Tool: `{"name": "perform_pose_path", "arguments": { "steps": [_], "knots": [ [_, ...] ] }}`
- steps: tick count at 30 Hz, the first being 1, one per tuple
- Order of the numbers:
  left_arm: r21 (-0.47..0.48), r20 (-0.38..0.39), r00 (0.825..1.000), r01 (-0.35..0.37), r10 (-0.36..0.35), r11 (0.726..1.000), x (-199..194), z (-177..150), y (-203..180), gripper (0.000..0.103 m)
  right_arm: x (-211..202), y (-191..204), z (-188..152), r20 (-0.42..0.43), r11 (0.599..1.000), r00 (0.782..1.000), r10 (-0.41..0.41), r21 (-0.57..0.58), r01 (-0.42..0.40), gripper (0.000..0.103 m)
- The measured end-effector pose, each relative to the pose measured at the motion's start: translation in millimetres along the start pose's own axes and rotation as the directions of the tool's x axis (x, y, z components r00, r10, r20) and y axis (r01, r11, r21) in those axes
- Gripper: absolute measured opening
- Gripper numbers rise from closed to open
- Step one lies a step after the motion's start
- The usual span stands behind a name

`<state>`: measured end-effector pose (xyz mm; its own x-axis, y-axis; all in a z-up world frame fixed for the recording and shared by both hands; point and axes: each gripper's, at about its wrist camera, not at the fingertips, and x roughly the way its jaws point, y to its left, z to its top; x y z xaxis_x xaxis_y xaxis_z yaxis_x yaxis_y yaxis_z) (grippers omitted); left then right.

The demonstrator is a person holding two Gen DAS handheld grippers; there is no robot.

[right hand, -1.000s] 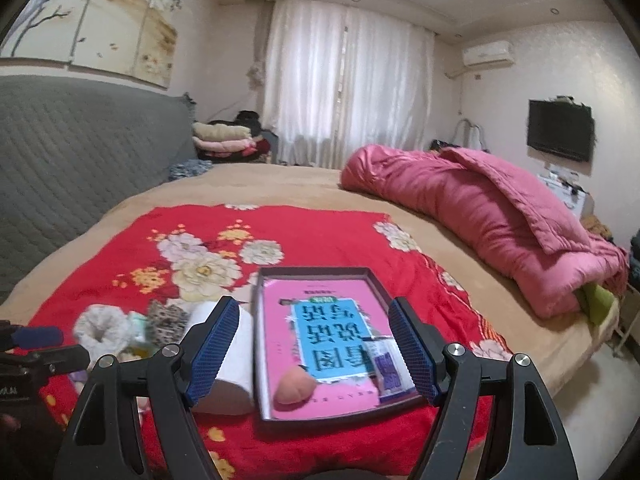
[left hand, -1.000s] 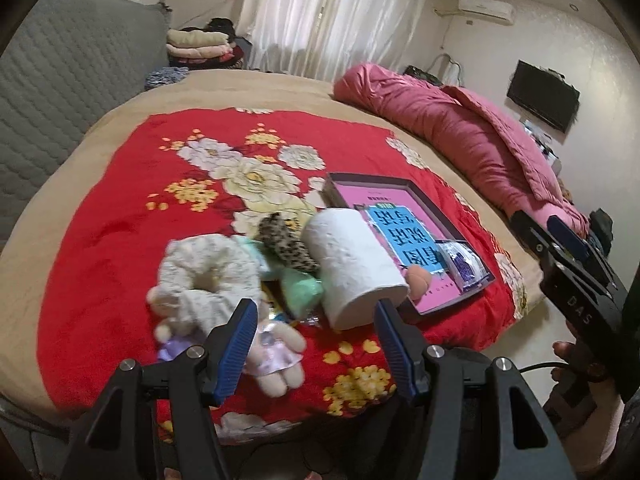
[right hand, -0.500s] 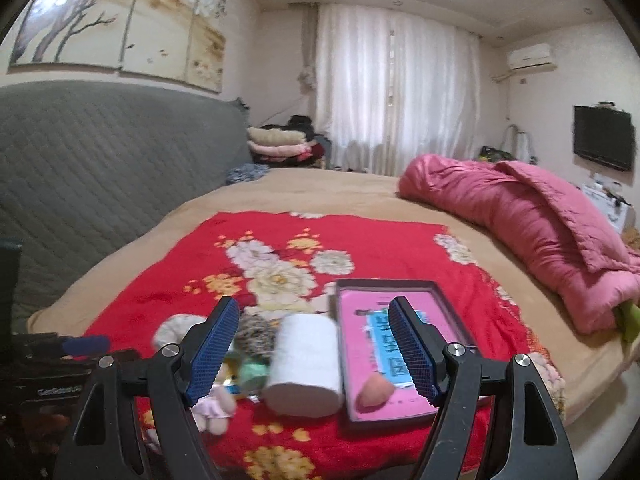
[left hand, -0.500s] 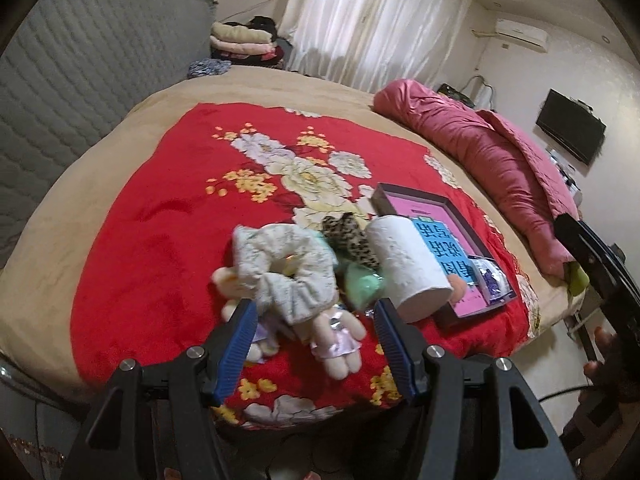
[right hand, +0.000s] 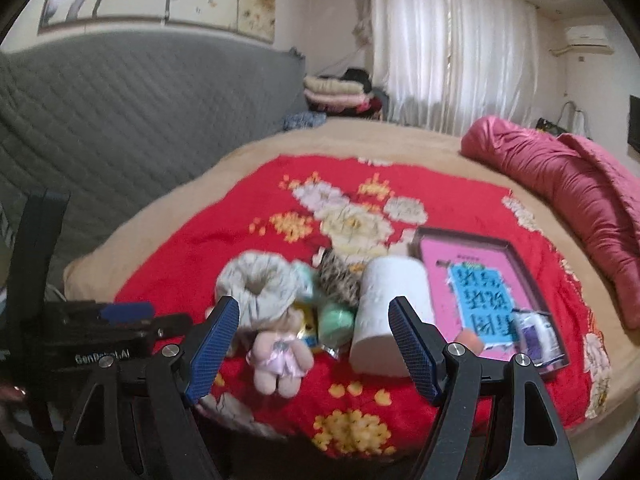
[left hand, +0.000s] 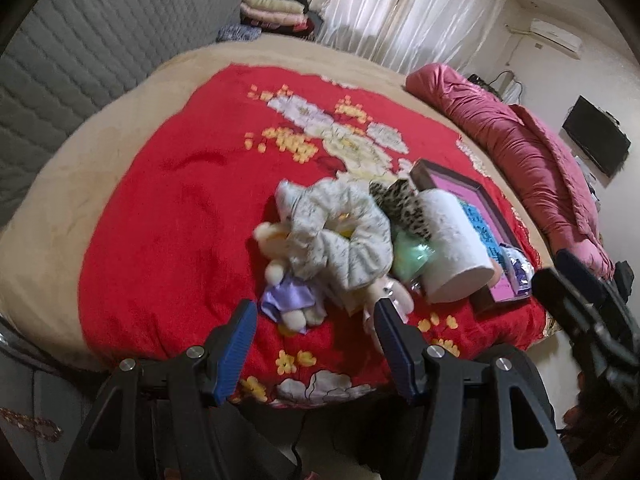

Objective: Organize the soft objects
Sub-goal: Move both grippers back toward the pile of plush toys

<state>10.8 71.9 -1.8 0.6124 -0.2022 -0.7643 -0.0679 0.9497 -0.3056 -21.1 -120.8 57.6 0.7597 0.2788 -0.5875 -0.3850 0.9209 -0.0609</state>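
The left gripper (left hand: 314,330) stands with its jaws wide and nothing between them; compared with a second ago it has advanced and tilted down, so the heap of soft items that sat off to one side now lies just ahead of the jaw gap, at 12 o'clock in its own view. The right gripper (right hand: 314,344) is likewise spread wide and empty, and it has swung leftward across the bed: a second ago the tray filled its gap, whereas now the paper roll (right hand: 390,316) and the pink plush doll (right hand: 280,360) lie between its fingers. Outward from the left gripper, the white scrunchie (left hand: 340,236) sits on top of the heap, resting over the cream plush doll (left hand: 280,276) in a lilac dress. The leopard scrunchie (left hand: 402,206) and a mint-green item (left hand: 412,258) lie at 2 o'clock from the white scrunchie, touching the paper roll. The tray (left hand: 476,188), holding a pink and blue booklet, lies beyond the roll on the red floral blanket (left hand: 168,224). Judged from this layout, both grippers have closed in on the heap and neither has gripped anything; sorting has not started, and the white scrunchie is the most accessible first pick.
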Motion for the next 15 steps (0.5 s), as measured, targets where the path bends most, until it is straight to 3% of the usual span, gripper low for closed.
{"name": "perform_pose_path", "arguments": {
  "steps": [6,15],
  "knots": [
    [-0.037,-0.066,0.998,-0.015,0.012,0.999,24.5,-4.8,7.8,0.060,31.2,2.3,-19.6,-0.095,1.000,0.995,0.027,-0.013,-0.029,0.078],
    [-0.041,-0.121,0.992,-0.037,0.032,0.998,56.8,-2.4,9.8,0.060,54.7,9.1,-28.7,-0.134,0.998,0.990,0.047,-0.039,-0.053,0.078]
  ]
}}
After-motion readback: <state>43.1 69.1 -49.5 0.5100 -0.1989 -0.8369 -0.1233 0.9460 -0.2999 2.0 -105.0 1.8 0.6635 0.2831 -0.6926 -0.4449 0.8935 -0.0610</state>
